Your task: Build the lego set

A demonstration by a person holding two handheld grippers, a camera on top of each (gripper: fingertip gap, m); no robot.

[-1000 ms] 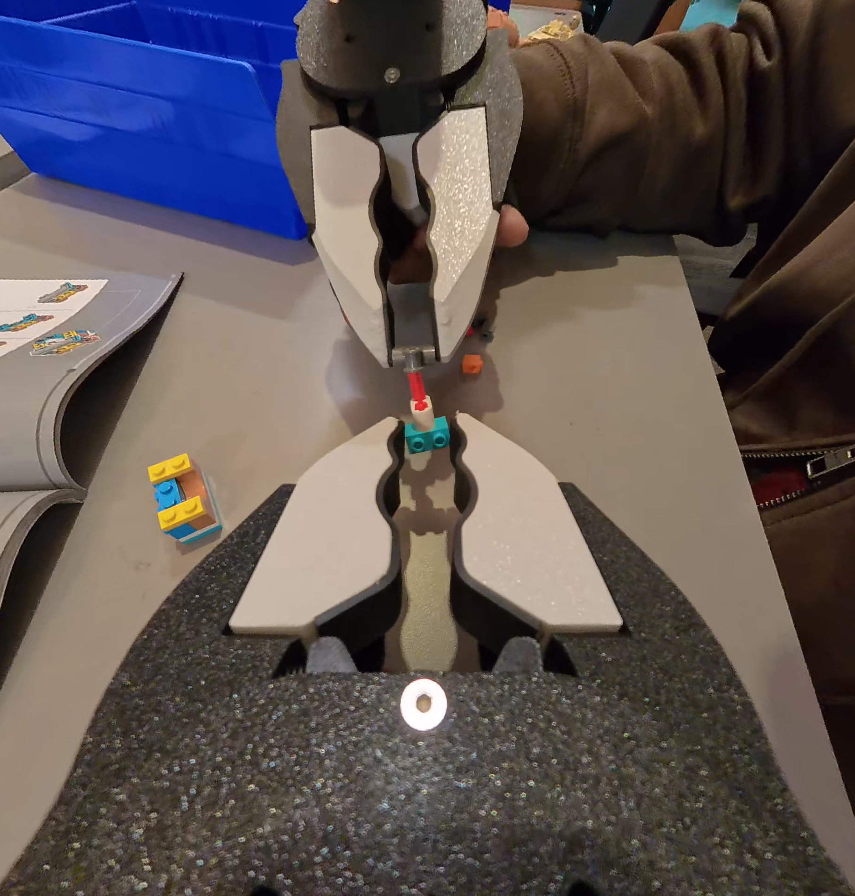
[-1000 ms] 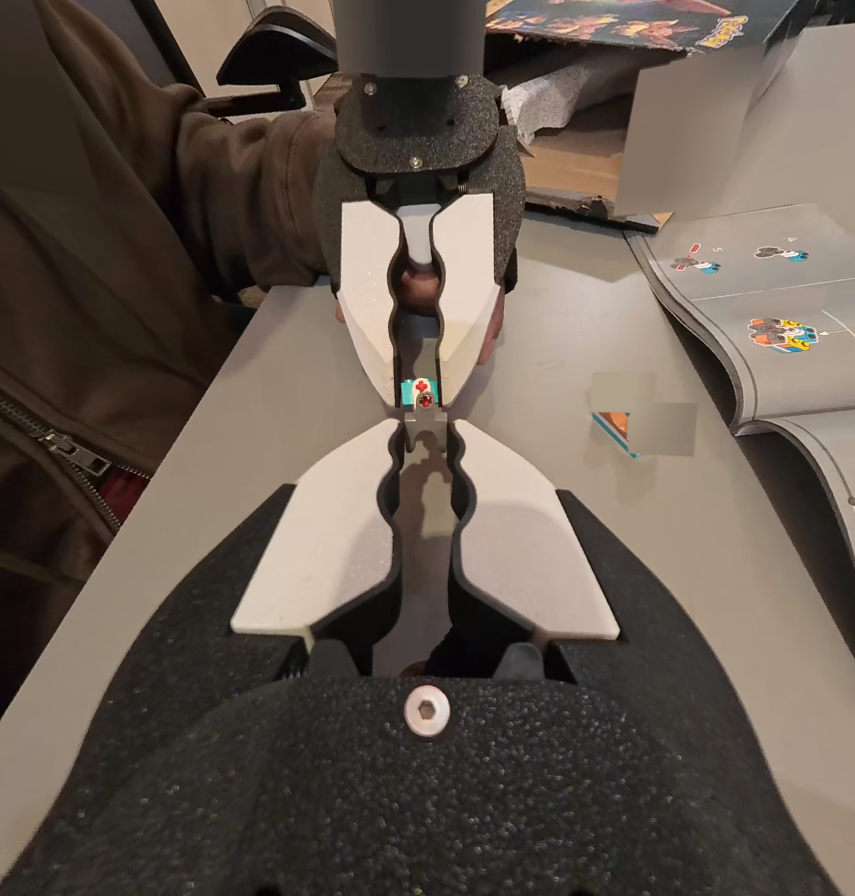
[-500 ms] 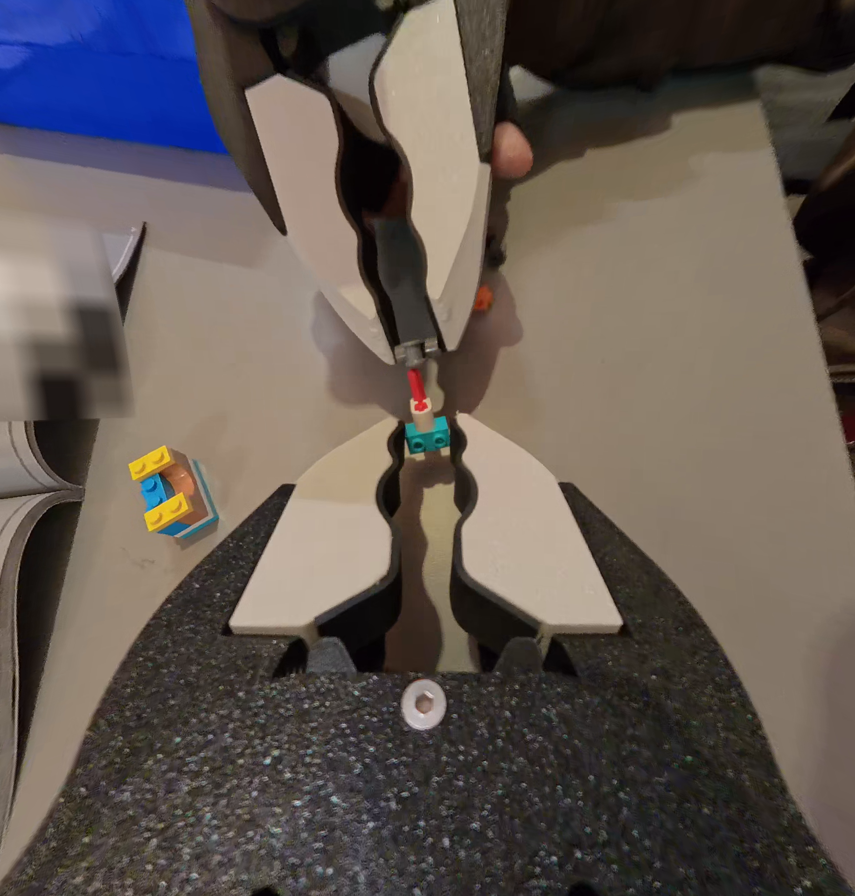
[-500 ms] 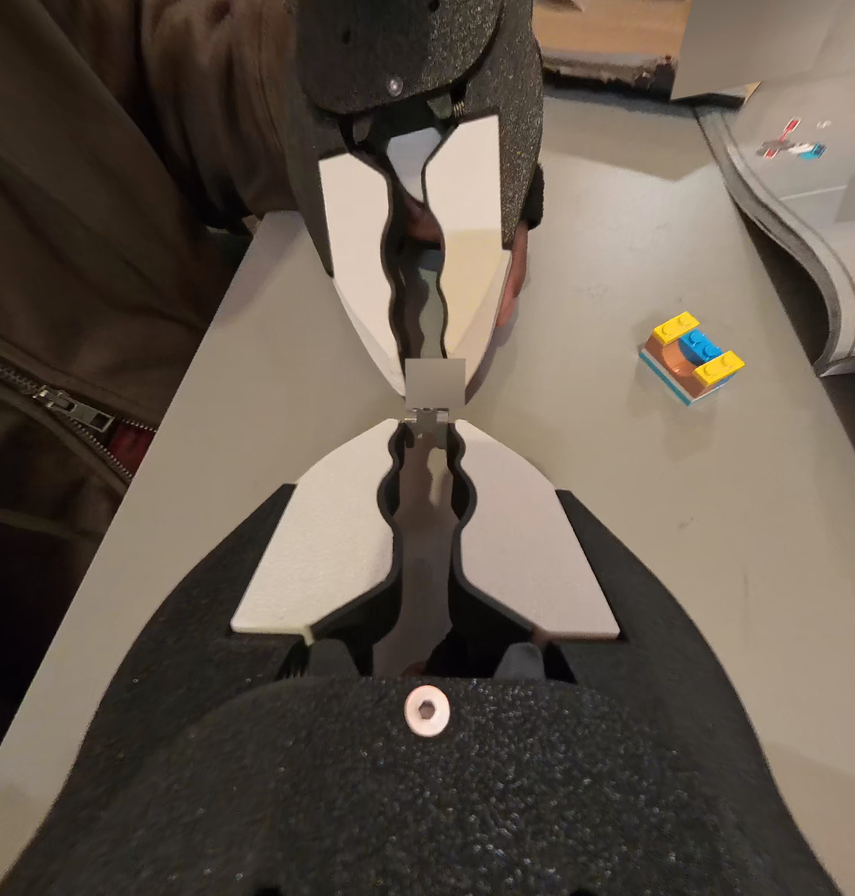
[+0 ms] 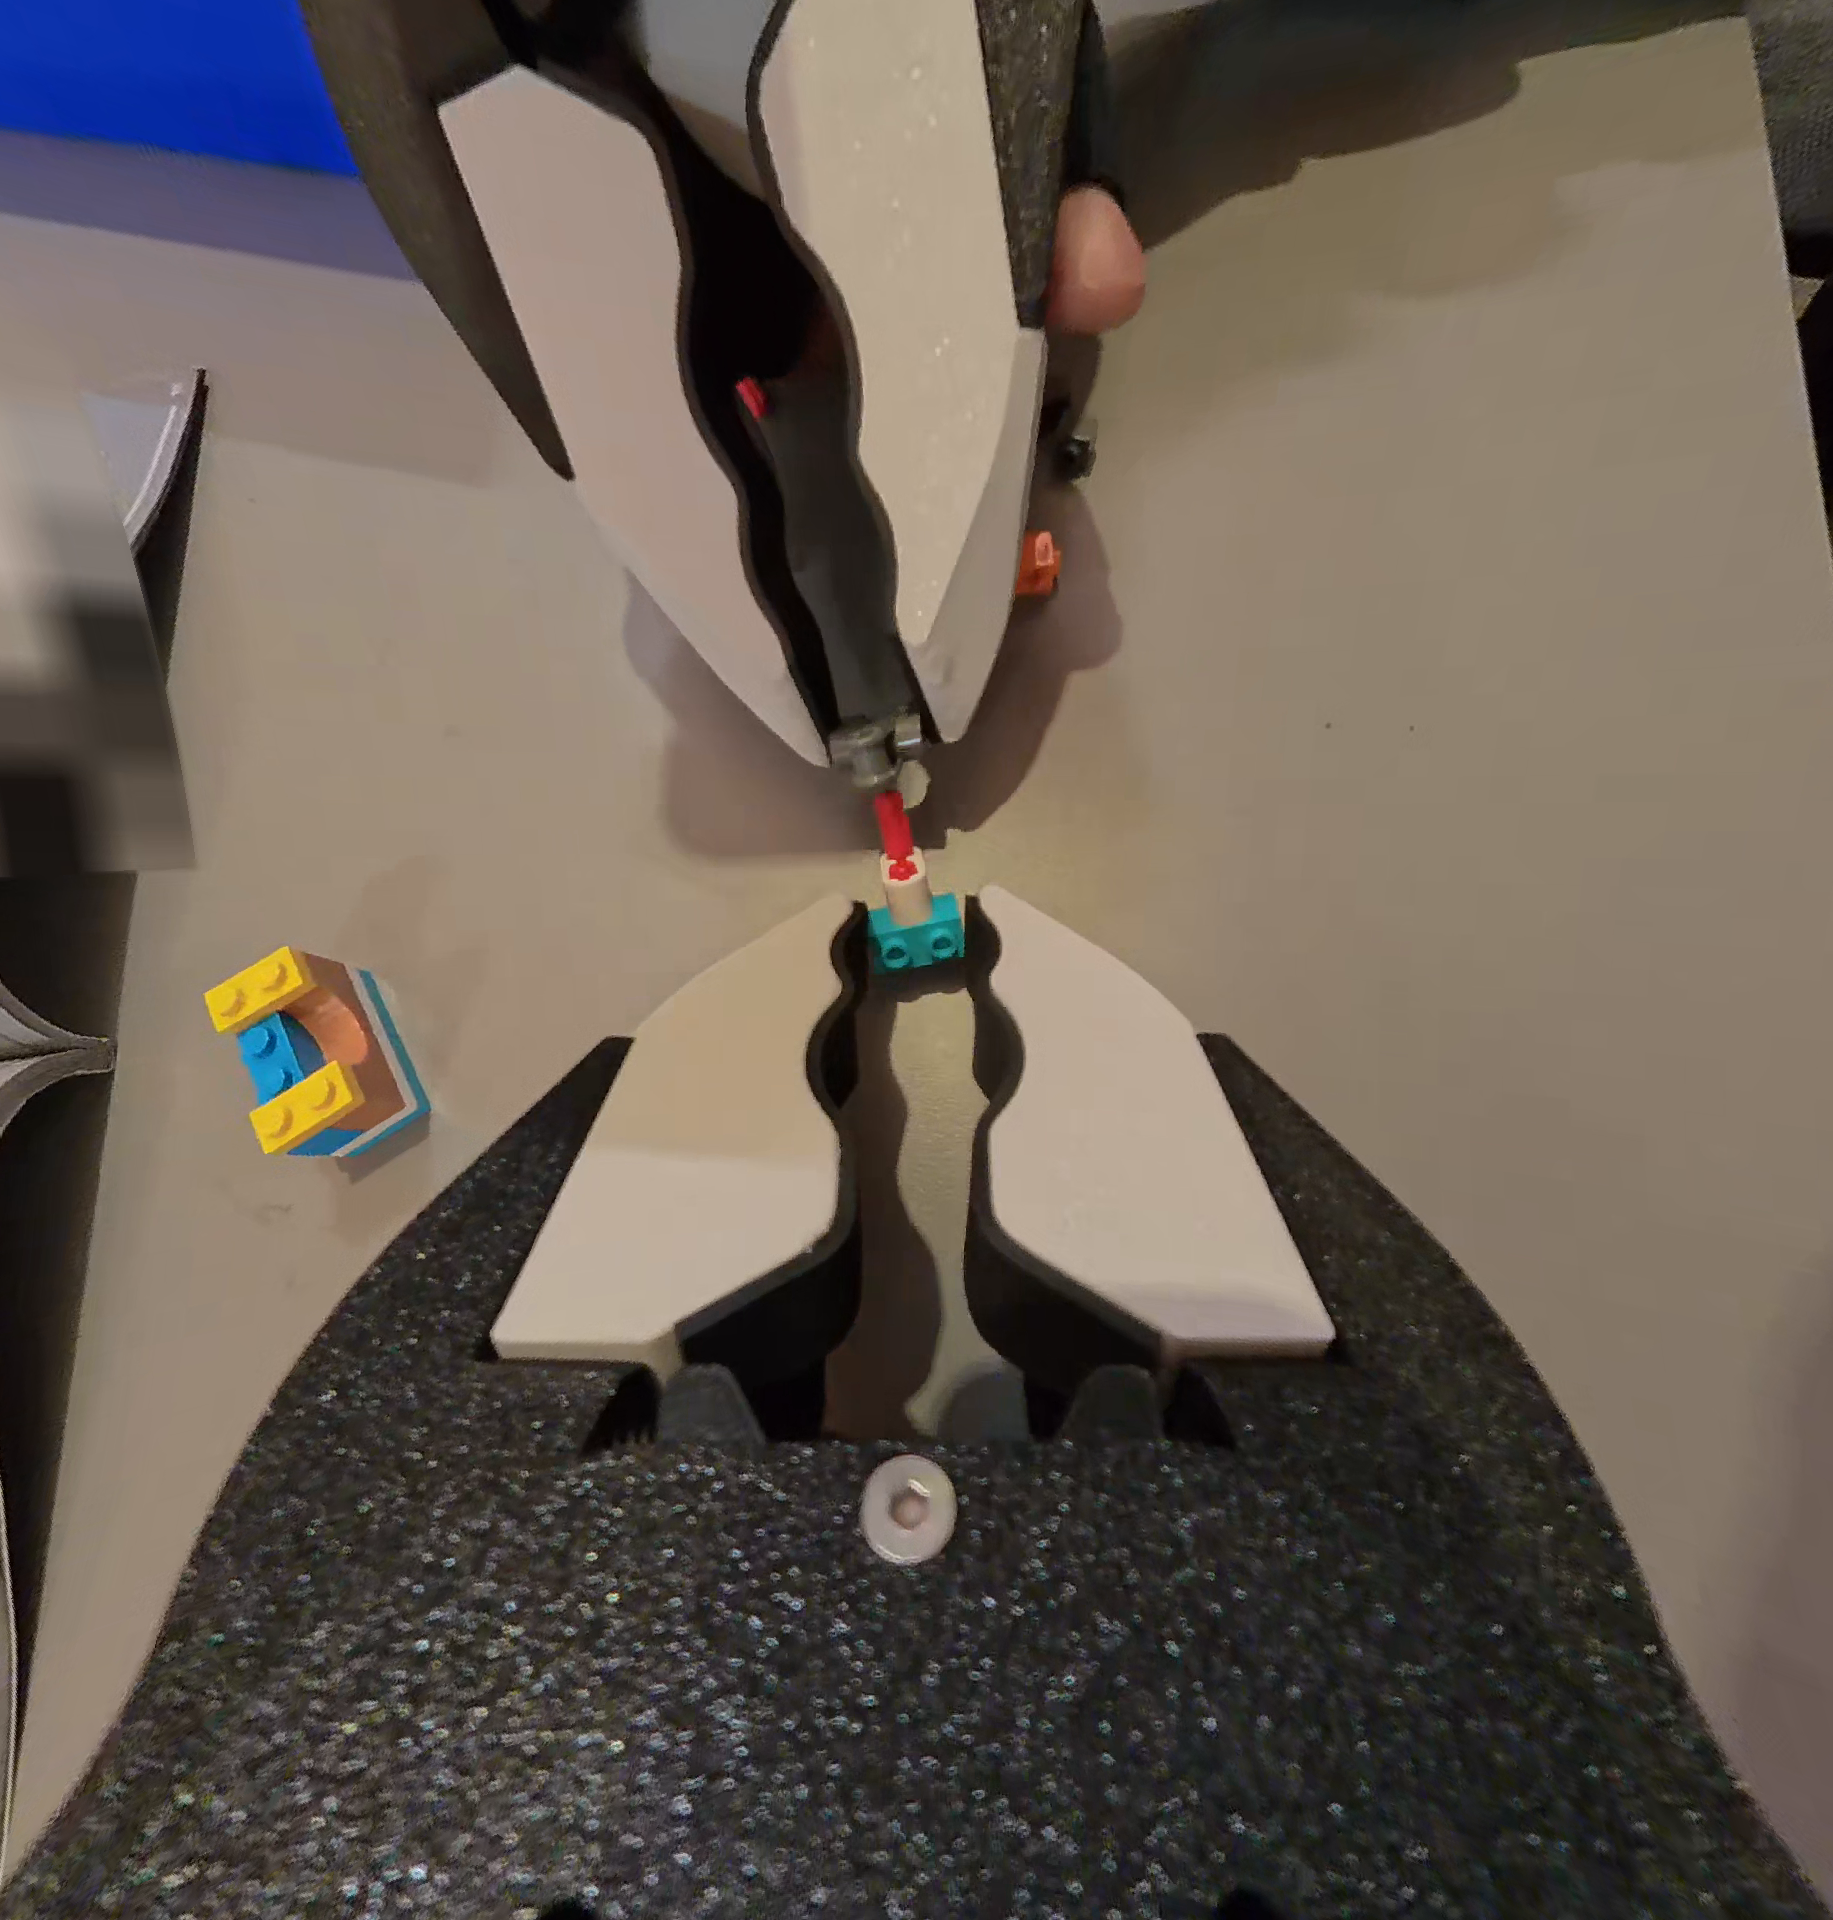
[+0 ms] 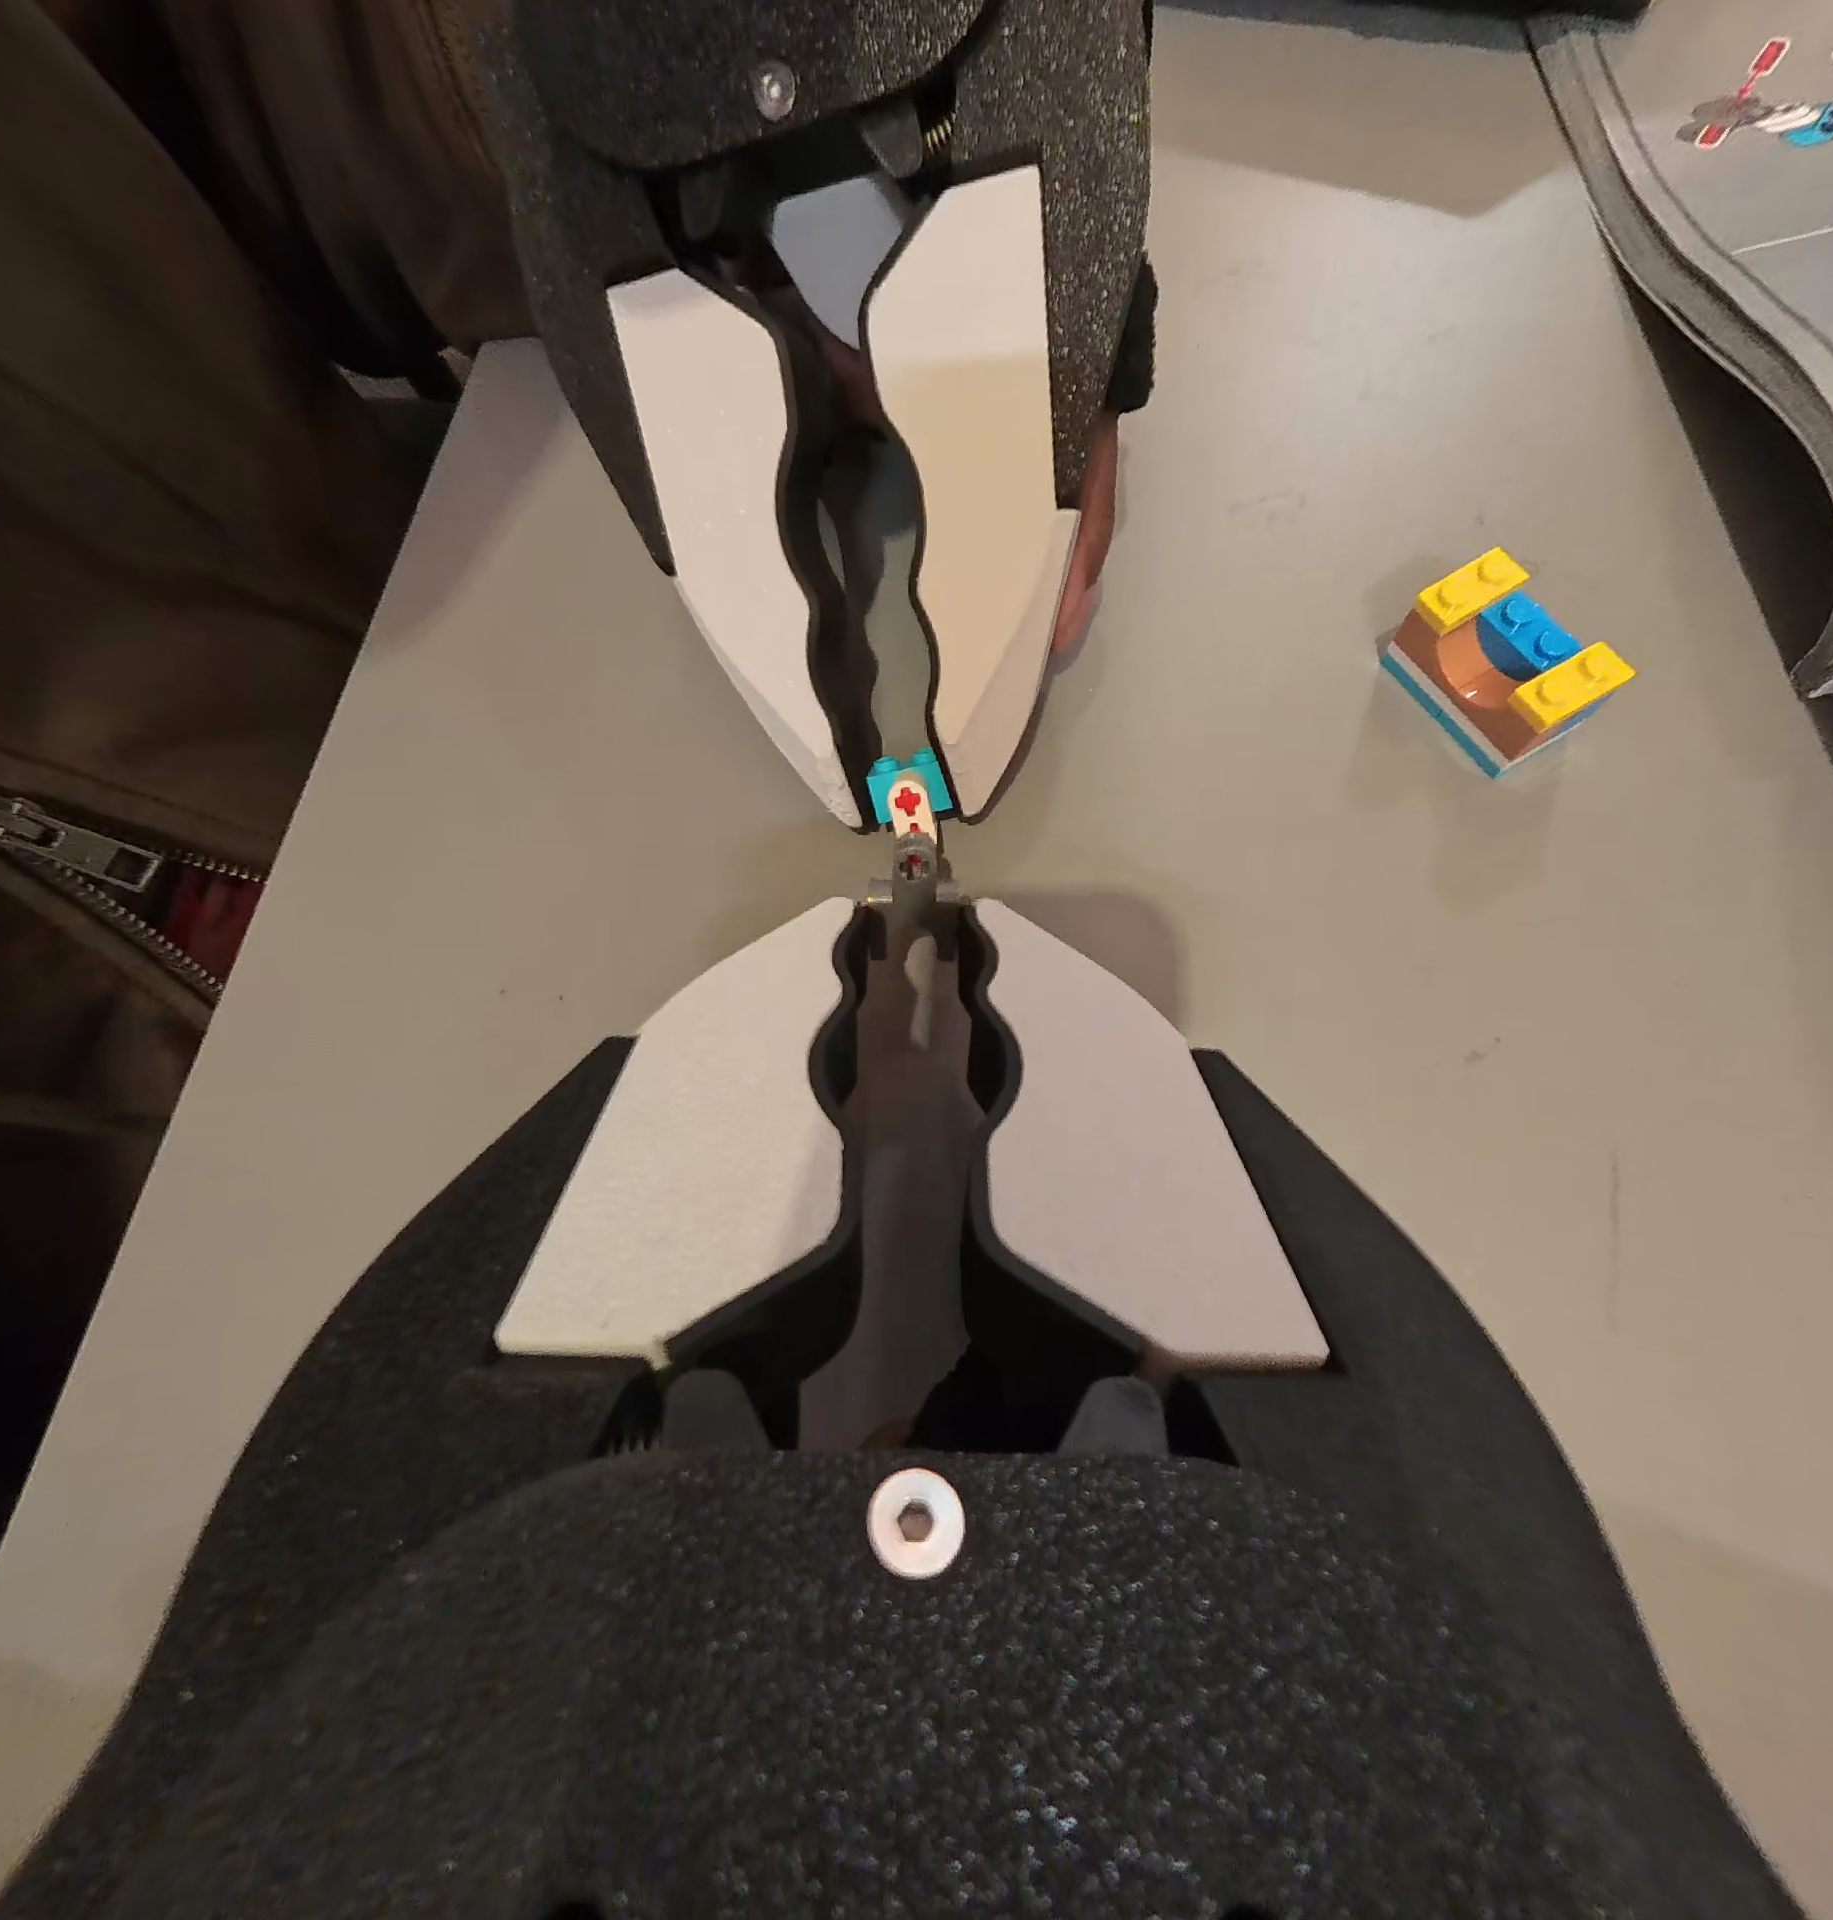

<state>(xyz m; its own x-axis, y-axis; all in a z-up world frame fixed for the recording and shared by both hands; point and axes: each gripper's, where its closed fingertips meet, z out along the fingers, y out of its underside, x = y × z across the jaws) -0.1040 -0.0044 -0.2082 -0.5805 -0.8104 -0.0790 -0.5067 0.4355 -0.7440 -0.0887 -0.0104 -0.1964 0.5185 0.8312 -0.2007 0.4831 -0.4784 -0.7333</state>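
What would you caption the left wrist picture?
Two grippers meet tip to tip, joining a teal brick and a grey piece by a red axle.

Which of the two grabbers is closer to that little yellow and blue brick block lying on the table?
Left, slightly. The brick block lies just beside the left gripper, off its left finger. The right gripper, meeting it tip to tip, sits a bit farther across the table.
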